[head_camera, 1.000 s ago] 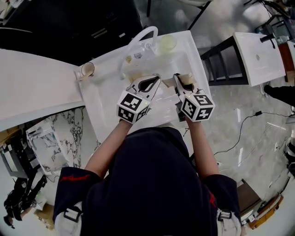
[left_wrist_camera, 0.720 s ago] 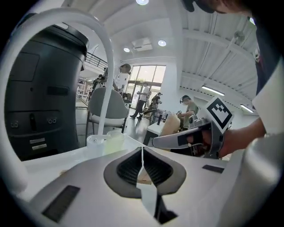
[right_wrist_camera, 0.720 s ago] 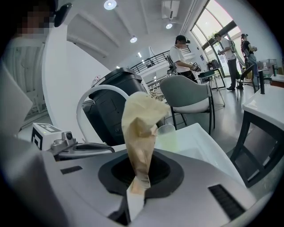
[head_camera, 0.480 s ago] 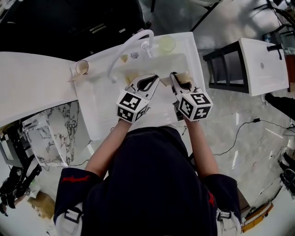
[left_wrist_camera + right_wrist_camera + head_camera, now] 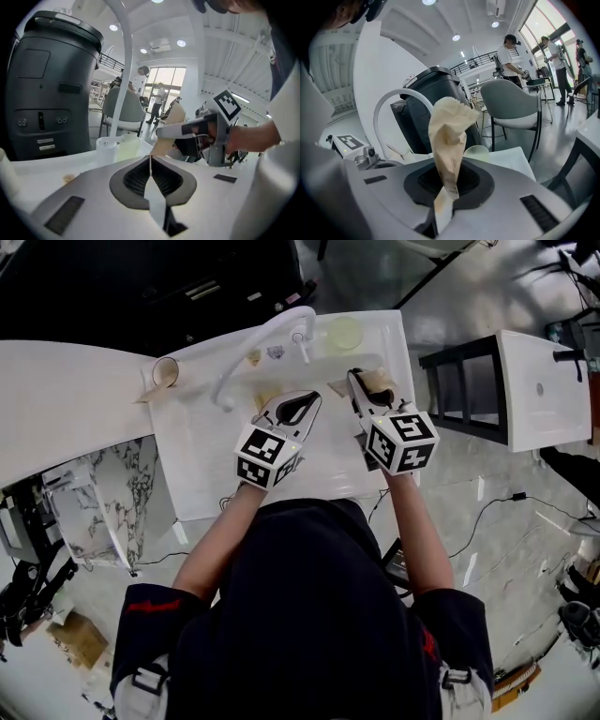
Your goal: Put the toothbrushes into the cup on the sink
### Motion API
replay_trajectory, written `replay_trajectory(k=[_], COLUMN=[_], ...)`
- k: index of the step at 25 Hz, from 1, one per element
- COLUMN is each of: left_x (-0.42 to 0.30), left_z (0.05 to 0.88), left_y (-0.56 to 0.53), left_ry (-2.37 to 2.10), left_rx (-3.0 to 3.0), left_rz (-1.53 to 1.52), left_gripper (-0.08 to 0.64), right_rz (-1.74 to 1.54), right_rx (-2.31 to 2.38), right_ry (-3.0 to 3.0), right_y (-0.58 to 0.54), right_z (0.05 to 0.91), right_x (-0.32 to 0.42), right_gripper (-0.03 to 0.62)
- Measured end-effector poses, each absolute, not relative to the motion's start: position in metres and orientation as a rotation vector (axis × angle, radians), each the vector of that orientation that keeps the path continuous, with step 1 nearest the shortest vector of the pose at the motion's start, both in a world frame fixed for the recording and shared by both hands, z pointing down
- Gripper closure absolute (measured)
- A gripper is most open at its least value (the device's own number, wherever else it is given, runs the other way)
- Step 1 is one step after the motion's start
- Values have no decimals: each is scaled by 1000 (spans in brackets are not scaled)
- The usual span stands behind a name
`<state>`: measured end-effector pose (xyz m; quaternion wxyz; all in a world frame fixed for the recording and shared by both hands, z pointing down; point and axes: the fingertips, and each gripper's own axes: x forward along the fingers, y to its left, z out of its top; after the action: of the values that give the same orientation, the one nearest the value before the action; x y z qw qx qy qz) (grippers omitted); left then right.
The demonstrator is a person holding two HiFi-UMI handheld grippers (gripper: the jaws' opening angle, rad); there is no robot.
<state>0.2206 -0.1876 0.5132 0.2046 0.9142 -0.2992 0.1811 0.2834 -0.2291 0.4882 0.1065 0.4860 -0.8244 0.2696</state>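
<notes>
My left gripper has its fingers pinched shut on a thin white toothbrush. The right gripper's fingers clamp the beige paper wrapper over the sink.

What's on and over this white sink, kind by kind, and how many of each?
Cups: 2 (pale green cup, brownish cup)
Faucet: 1
Grippers: 2 (left gripper, right gripper)
Beige paper packet: 1
Thin white strip: 1
Total: 7
</notes>
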Motion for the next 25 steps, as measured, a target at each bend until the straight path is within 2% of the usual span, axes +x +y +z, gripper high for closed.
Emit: replay_trajectory(k=[12,25], left_x=[222,216], left_z=[517,525], left_y=[-207,-215], left_ry=[-870,-894], left_rx=[2531,2496], left_rz=[513,519], left_gripper=[538,538], right_rz=[490,431], right_rx=[1437,1454], right_ry=[-2525,-2464], right_y=[-299,-326], right_z=[420,455], right_x=[290,286], right_gripper=[540,540])
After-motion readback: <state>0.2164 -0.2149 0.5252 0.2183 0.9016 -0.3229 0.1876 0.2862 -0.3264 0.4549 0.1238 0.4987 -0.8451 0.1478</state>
